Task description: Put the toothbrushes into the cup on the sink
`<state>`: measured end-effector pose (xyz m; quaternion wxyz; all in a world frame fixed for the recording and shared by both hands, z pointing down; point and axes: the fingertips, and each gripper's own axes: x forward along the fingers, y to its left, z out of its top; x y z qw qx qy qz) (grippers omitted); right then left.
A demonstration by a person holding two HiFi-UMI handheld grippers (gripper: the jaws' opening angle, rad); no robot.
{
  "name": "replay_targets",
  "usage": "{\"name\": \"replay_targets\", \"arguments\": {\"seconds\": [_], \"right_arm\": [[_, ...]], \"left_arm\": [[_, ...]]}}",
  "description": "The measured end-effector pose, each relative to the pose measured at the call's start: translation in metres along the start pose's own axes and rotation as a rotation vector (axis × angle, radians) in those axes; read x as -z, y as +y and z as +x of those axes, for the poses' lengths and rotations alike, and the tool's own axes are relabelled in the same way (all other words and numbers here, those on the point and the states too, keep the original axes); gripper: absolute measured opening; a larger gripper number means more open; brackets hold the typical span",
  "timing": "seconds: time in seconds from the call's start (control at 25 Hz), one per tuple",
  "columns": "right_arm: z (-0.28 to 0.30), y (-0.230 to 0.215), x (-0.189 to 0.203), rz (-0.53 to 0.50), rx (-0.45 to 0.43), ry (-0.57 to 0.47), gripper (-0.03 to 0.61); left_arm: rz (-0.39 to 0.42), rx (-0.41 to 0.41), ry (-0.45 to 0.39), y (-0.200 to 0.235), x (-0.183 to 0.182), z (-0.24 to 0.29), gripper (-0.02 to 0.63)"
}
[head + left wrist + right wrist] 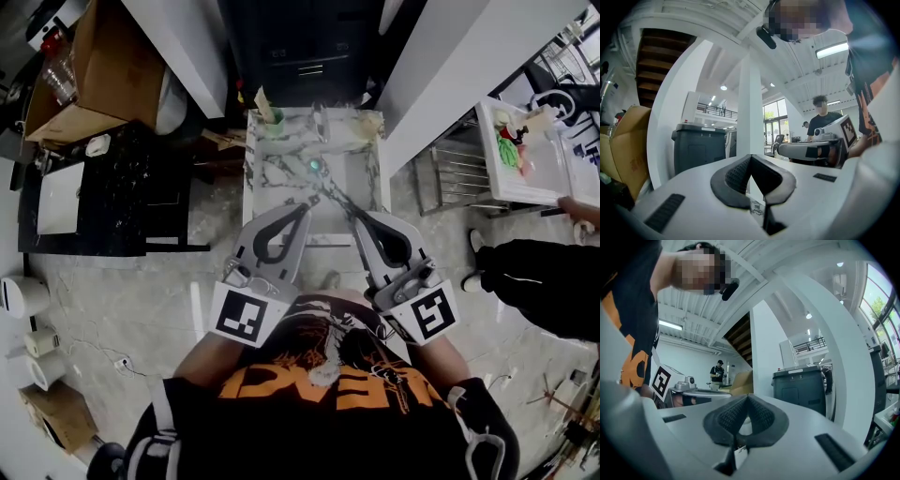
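The marble sink (262,173) lies ahead of me in the head view. A green cup (275,120) stands on its back left corner, with a pale stick-like thing (262,99) upright in it, perhaps a toothbrush. I cannot make out any loose toothbrushes. Both grippers are held up over the sink's front, tips close together. The left gripper (307,202) (750,157) is shut and empty. The right gripper (330,192) (746,397) is shut too, with nothing between its pads. Both gripper views look out level across the room, not at the sink.
A faucet (322,122) rises at the sink's back. A cardboard box (103,66) and a black cabinet (112,187) are to the left. At right are a wire rack (459,169), a white tray (539,178) and another person's leg (544,281). A dark bin (698,150) (801,385) stands by a white pillar (751,112).
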<state>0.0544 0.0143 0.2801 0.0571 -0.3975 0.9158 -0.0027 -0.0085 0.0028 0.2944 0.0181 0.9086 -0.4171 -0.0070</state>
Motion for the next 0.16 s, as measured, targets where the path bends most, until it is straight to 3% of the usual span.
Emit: {"name": "replay_targets", "arguments": {"seconds": [0.16], "right_arm": [[0.0002,0.0065,-0.0019,-0.008,0.005,-0.004,0.014]], "left_arm": [[-0.009,0.001,-0.008,0.001,-0.0004,-0.0067,0.023]]}}
